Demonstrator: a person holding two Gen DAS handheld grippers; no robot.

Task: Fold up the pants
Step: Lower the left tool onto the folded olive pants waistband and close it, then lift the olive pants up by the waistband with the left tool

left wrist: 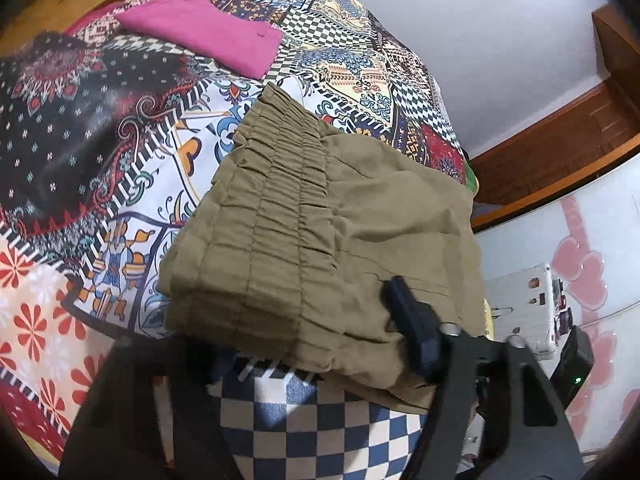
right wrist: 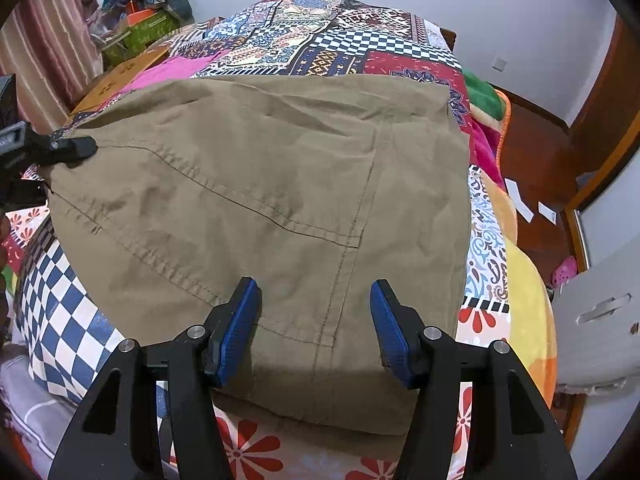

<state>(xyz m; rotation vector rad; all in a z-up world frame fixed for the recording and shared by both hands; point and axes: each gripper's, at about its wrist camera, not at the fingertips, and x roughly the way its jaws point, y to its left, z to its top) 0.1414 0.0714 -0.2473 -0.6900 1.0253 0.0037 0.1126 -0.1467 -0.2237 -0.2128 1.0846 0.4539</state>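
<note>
The folded pants (right wrist: 256, 200) fill the frame's centre; the right claw (right wrist: 316, 332) hovers open above them. The left claw (left wrist: 412, 332), lower right in its view, straddles the waistband corner, though whether it pinches cloth I cannot tell. A shallow bite there could let layers slide apart on the bed (right wrist: 360, 44).

A patchwork bedspread (left wrist: 360, 60) covers the bed, with a folded pink garment (left wrist: 208, 32) lying on it. Beside the bed stand a white suitcase (left wrist: 524, 304) and a green box (right wrist: 140, 36). Paper slips (right wrist: 520, 200) lie on the floor.
</note>
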